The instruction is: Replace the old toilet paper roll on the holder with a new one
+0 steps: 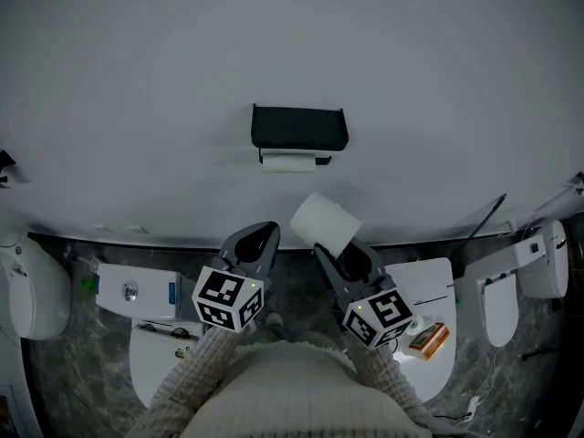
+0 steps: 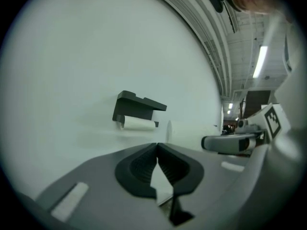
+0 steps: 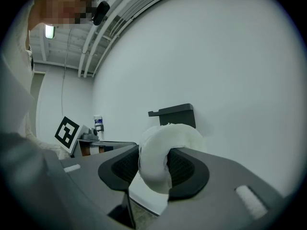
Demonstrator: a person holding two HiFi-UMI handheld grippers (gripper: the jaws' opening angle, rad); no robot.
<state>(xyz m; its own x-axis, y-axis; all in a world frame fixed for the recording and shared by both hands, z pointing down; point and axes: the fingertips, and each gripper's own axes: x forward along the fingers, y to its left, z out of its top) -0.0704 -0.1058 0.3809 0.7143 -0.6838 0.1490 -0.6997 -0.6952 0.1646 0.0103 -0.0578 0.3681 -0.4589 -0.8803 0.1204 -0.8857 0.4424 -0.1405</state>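
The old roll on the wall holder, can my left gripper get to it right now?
Probably yes: nothing stands between the left gripper and the old roll on the holder, though its jaws are shut and would need opening.

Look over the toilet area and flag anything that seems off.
The new roll is pinched out of round between the jaws of the right gripper, its wall squashed. A small orange box lies askew on the white toilet fixture. Nothing else stands out.

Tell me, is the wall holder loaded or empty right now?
Loaded: a slim white roll sits under the black holder; the right gripper grips the fuller roll.
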